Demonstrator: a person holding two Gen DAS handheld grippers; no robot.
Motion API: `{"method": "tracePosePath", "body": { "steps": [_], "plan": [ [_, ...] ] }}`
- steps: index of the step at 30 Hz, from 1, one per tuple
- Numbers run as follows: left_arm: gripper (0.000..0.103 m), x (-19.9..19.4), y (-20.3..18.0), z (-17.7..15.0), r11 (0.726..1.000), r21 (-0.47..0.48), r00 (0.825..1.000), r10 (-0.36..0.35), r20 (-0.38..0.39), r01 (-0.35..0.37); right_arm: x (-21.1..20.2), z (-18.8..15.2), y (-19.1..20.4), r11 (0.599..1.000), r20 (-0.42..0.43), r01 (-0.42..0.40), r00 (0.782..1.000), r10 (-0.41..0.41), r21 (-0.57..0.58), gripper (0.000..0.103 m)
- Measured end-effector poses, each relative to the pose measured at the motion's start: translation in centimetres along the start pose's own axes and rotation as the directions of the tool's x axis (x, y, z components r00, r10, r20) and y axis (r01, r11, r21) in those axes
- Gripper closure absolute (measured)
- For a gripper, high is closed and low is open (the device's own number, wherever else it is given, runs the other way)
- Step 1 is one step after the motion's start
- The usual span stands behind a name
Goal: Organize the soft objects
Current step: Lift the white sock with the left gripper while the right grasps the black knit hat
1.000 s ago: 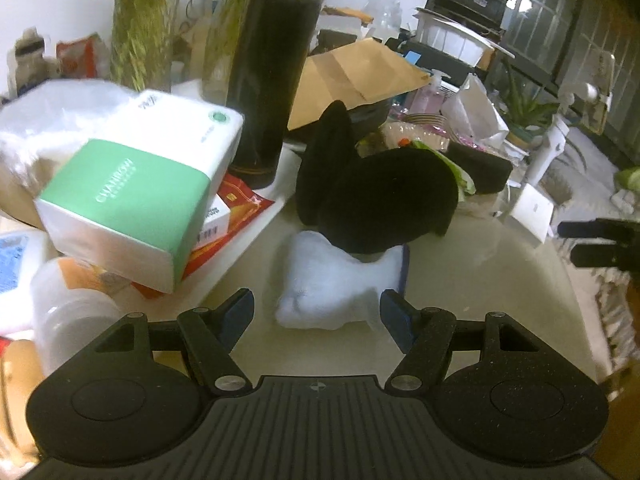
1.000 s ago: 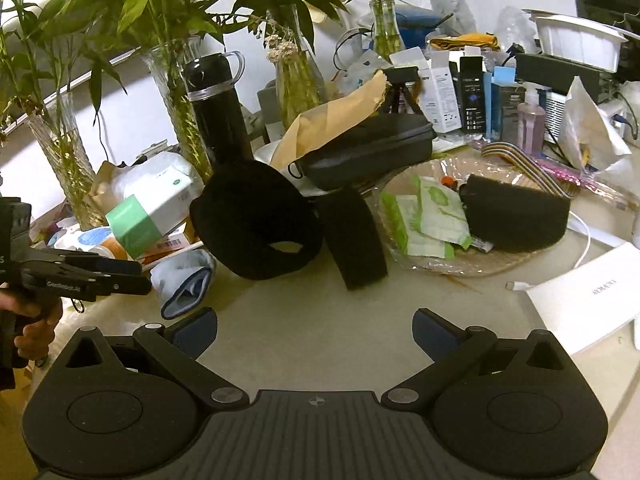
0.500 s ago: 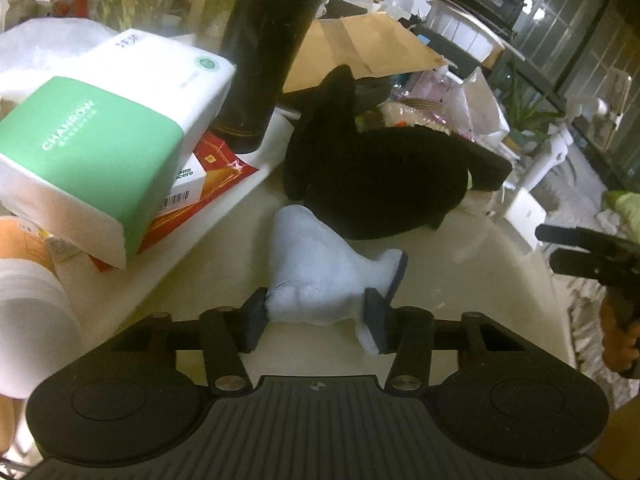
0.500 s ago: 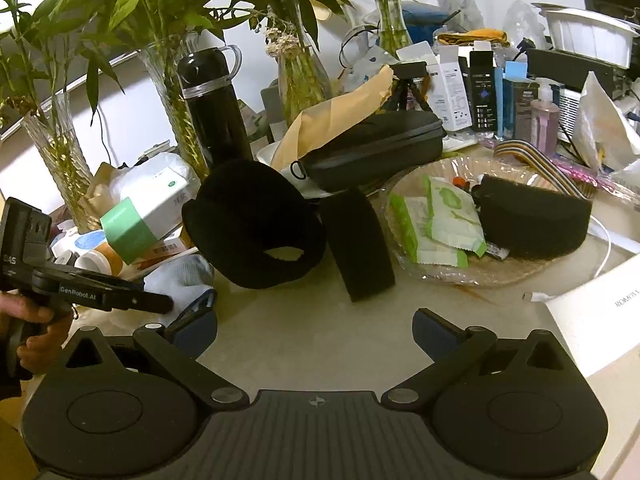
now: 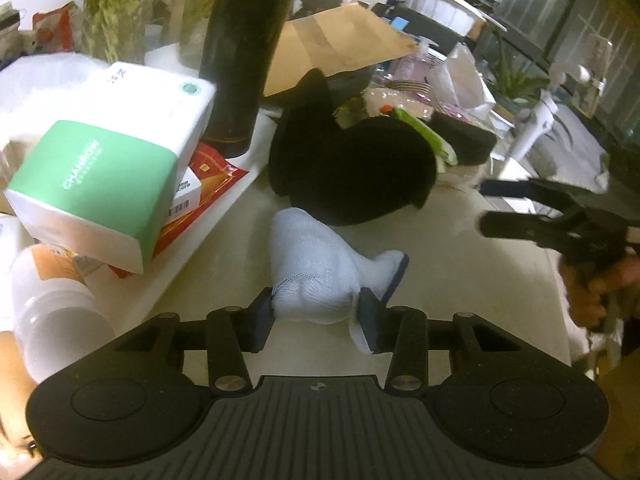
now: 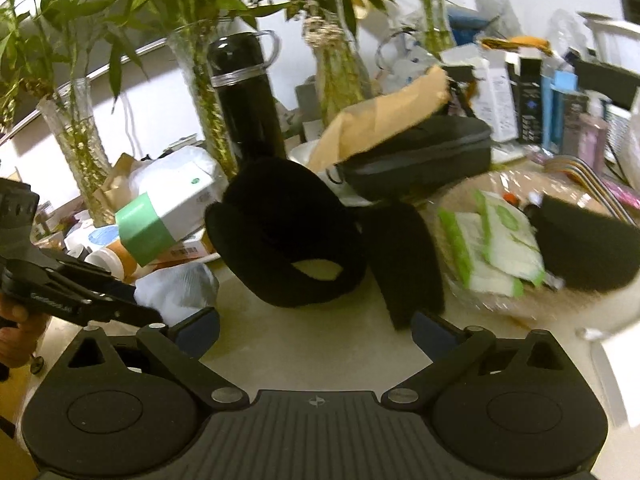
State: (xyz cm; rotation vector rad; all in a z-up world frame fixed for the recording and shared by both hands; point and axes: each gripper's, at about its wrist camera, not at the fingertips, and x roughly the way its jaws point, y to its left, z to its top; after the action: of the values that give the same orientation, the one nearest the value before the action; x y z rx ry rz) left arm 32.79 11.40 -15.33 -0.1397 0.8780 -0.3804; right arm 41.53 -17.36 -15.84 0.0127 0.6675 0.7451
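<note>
Bare tabletop (image 6: 320, 352) lies open ahead of my right gripper (image 6: 316, 330), enough to pass forward. Beyond it the black pillow (image 6: 280, 240) and a black pad (image 6: 404, 256) block the way. On my left side, the tissue pack (image 5: 108, 176) and a white bottle (image 5: 52, 312) crowd the edge; the flask (image 5: 244, 56) stands behind. To the right of the sock (image 5: 316, 280), the table is bare.

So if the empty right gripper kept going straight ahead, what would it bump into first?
Probably the black strap lying just ahead of the open right gripper; the round black cushion sits slightly left. Depth is hard to judge.
</note>
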Motion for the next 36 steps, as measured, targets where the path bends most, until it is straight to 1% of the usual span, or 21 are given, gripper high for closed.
{"method": "tracePosePath", "body": {
  "steps": [2, 6, 7, 9, 11, 13, 15, 17, 18, 21, 22, 23, 24, 25, 26, 28, 31, 33, 34, 35, 36],
  "plan": [
    [0.060, -0.3, -0.5, -0.2, 1.000, 0.031, 1.000, -0.002, -0.009, 0.003, 0.8, 0.4, 0.5, 0.999, 0.006, -0.009, 1.000, 0.010, -0.040, 0.007],
    [0.060, -0.7, -1.5, -0.4, 0.997, 0.076, 1.000, -0.022, -0.013, 0.023, 2.4, 1.3, 1.5, 0.993, 0.022, -0.015, 1.000, 0.018, -0.117, 0.009],
    [0.060, -0.8, -1.6, -0.5, 0.996, 0.081, 0.999, -0.029, -0.014, 0.030, 2.8, 1.4, 1.6, 0.991, 0.026, -0.018, 0.999, 0.022, -0.130, 0.011],
    [0.060, -0.7, -1.8, -0.4, 0.995, 0.090, 0.999, -0.038, -0.017, 0.039, 3.6, 1.8, 1.8, 0.989, 0.022, -0.026, 0.999, 0.029, -0.147, 0.016],
    [0.060, -0.7, -1.9, -0.4, 0.995, 0.089, 0.999, -0.042, -0.017, 0.043, 4.2, 2.1, 2.1, 0.987, 0.013, -0.032, 0.999, 0.034, -0.158, 0.023],
    [0.060, -0.7, -2.0, -0.4, 0.995, 0.090, 0.998, -0.051, -0.019, 0.053, 4.2, 2.4, 2.4, 0.986, 0.024, -0.046, 0.998, 0.051, -0.157, 0.024],
    [0.060, -0.7, -2.1, -0.4, 0.995, 0.087, 0.999, -0.043, -0.017, 0.044, 4.3, 2.6, 2.7, 0.985, 0.035, -0.057, 0.997, 0.064, -0.163, 0.027],
    [0.060, -0.8, -2.2, -0.4, 0.995, 0.085, 0.999, -0.044, -0.016, 0.046, 4.5, 2.8, 2.9, 0.983, 0.031, -0.066, 0.997, 0.072, -0.172, 0.036],
    [0.060, -0.7, -2.3, -0.4, 0.995, 0.086, 0.999, -0.047, -0.018, 0.048, 4.7, 2.8, 3.1, 0.982, 0.027, -0.067, 0.997, 0.073, -0.175, 0.038],
    [0.060, -0.7, -2.5, -0.4, 0.995, 0.092, 0.999, -0.047, -0.020, 0.048, 5.4, 2.8, 3.3, 0.980, 0.000, -0.070, 0.997, 0.071, -0.184, 0.051],
    [0.060, -0.7, -2.5, -0.4, 0.994, 0.092, 0.999, -0.049, -0.022, 0.051, 5.6, 2.7, 3.3, 0.981, -0.019, -0.074, 0.997, 0.072, -0.178, 0.068],
    [0.060, -0.6, -2.5, -0.4, 0.994, 0.092, 0.998, -0.052, -0.024, 0.054, 5.9, 2.7, 3.3, 0.983, -0.046, -0.083, 0.996, 0.077, -0.165, 0.078],
    [0.060, -0.6, -2.5, -0.3, 0.994, 0.092, 0.998, -0.053, -0.027, 0.055, 6.0, 2.7, 3.4, 0.983, -0.068, -0.103, 0.993, 0.093, -0.155, 0.080],
    [0.060, -0.5, -2.6, -0.2, 0.994, 0.094, 0.998, -0.050, -0.028, 0.053, 6.0, 2.7, 3.7, 0.979, -0.080, -0.123, 0.991, 0.111, -0.161, 0.086],
    [0.060, -0.6, -2.6, -0.2, 0.994, 0.094, 0.998, -0.050, -0.028, 0.052, 5.8, 2.8, 4.2, 0.975, -0.077, -0.126, 0.991, 0.113, -0.182, 0.089],
    [0.060, -0.7, -2.8, -0.1, 0.994, 0.094, 0.998, -0.054, -0.027, 0.056, 5.3, 2.9, 5.0, 0.966, -0.069, -0.139, 0.990, 0.127, -0.216, 0.091],
    [0.060, -1.0, -3.0, -0.1, 0.993, 0.105, 0.998, -0.049, -0.027, 0.051, 4.1, 3.4, 5.8, 0.957, -0.048, -0.166, 0.986, 0.159, -0.239, 0.092],
    [0.060, -1.5, -3.3, -0.1, 0.992, 0.117, 0.998, -0.054, -0.026, 0.057, 2.9, 3.9, 6.1, 0.956, -0.022, -0.170, 0.985, 0.169, -0.239, 0.092],
    [0.060, -1.9, -3.5, -0.1, 0.990, 0.125, 0.998, -0.056, -0.020, 0.058, 2.1, 4.4, 6.0, 0.956, -0.015, -0.185, 0.982, 0.186, -0.226, 0.092],
    [0.060, -2.4, -3.6, -0.1, 0.991, 0.123, 0.999, -0.047, -0.010, 0.048, 1.3, 4.7, 6.0, 0.955, -0.006, -0.196, 0.980, 0.200, -0.222, 0.092],
    [0.060, -3.0, -3.8, -0.1, 0.992, 0.123, 0.999, -0.035, 0.001, 0.035, 0.4, 5.1, 6.1, 0.955, 0.013, -0.188, 0.980, 0.196, -0.228, 0.092]
  ]
}}
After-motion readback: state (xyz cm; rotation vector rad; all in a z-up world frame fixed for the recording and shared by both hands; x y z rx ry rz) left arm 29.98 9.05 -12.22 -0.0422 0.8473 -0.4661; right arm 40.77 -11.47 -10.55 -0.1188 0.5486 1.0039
